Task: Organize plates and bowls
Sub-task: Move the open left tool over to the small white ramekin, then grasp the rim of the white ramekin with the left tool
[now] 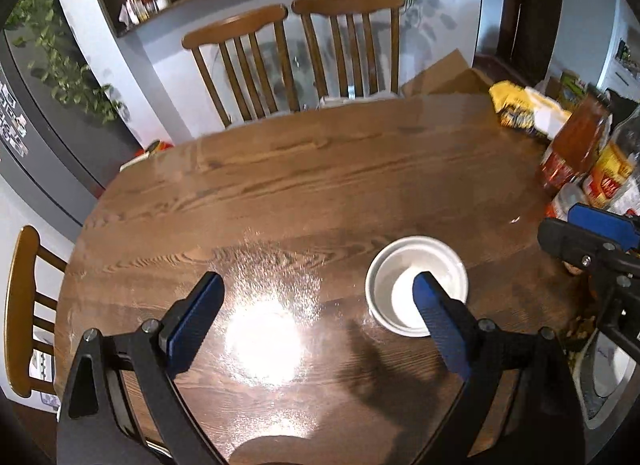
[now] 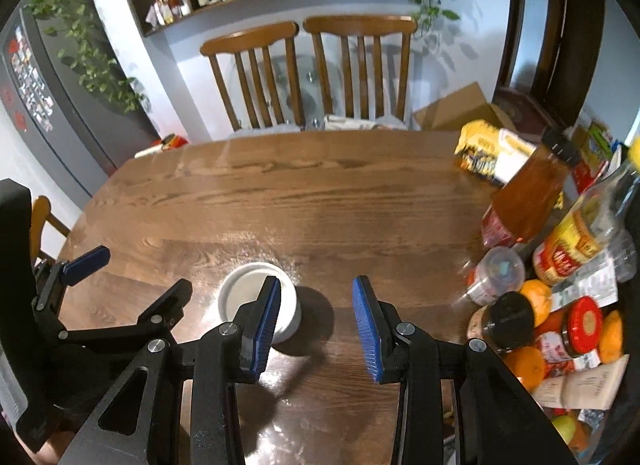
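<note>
Now we hold both grippers, left point(image 1: 318, 315) and right point(image 2: 316, 329), open and empty above the counter point(image 2: 320, 193); we should straddle the bowl's point(image 2: 250, 285) rim squarely before closing.

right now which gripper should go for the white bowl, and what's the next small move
Probably the left gripper: its jaws stand wide open, and the white bowl sits at its right finger. Shift it slightly right to straddle the rim. The right gripper is open too, but narrower.
</note>
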